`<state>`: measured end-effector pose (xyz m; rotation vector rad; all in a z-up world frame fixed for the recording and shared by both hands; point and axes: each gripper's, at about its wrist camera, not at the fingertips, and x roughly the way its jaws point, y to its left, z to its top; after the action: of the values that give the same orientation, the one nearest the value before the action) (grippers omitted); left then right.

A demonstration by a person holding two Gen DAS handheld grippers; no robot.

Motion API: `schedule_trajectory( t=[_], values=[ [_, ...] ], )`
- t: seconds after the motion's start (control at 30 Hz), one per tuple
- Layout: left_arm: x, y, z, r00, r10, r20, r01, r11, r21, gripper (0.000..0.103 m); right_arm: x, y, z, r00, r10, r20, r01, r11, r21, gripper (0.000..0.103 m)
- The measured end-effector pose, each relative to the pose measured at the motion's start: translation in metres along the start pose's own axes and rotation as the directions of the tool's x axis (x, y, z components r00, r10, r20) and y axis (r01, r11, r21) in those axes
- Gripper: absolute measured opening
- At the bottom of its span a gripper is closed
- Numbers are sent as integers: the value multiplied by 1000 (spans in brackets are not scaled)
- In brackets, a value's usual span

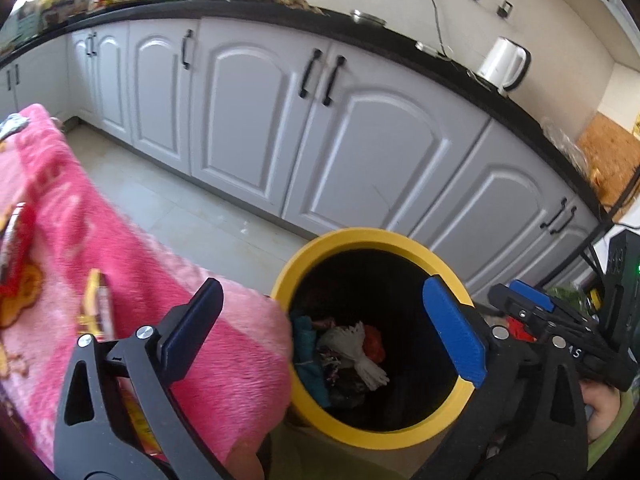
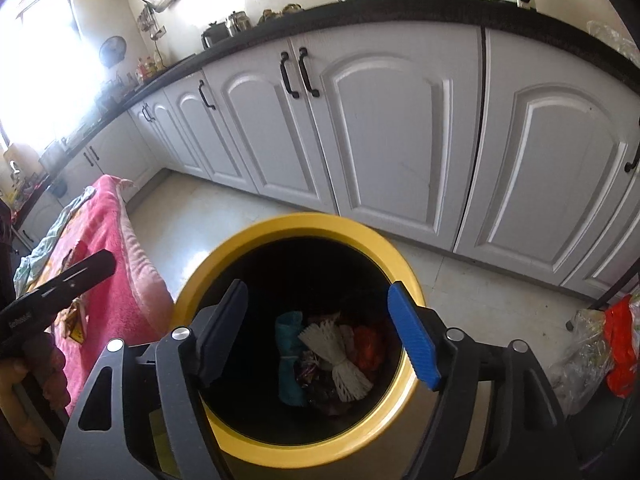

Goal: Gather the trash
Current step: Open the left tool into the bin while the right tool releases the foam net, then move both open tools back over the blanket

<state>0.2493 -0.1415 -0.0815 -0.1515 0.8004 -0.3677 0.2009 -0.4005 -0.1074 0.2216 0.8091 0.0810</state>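
Both grippers hang over the yellow-rimmed bin [image 2: 298, 228] to drop waste: left gripper [image 1: 320, 332] and right gripper [image 2: 320, 336] spread wide, empty. Trash [image 2: 336, 356] lies on the bin's bottom.

Both the left hand-held gripper [image 1: 326, 330] and the right hand-held gripper [image 2: 316, 336] point steeply downward, jaws spread wide and empty.

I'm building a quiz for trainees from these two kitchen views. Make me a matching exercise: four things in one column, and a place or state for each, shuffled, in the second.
Things
1. round yellow-rimmed trash bin
2. white bundle of paper strips
3. fluffy pink blanket
4. white electric kettle

Places or states
A. on the black countertop
B. lying inside the bin
C. draped beside the bin
D. standing on the floor, no lid on it

Pairs: 1-D, 2-B, 3-C, 4-A
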Motion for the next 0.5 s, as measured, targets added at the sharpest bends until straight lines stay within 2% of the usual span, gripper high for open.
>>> schedule_trajectory(
  t=[0.1, 0.5],
  values=[
    [-13, 9, 3, 999, 26, 23, -26, 1000, -18, 92, -9, 7, 3, 1000, 10, 30, -9, 1000, -5, 78],
    [-68, 53, 1, 988, 113, 102, -103, 989, -103, 92, -40, 48, 9, 993, 60, 104, -50, 994, -96, 78]
  ],
)
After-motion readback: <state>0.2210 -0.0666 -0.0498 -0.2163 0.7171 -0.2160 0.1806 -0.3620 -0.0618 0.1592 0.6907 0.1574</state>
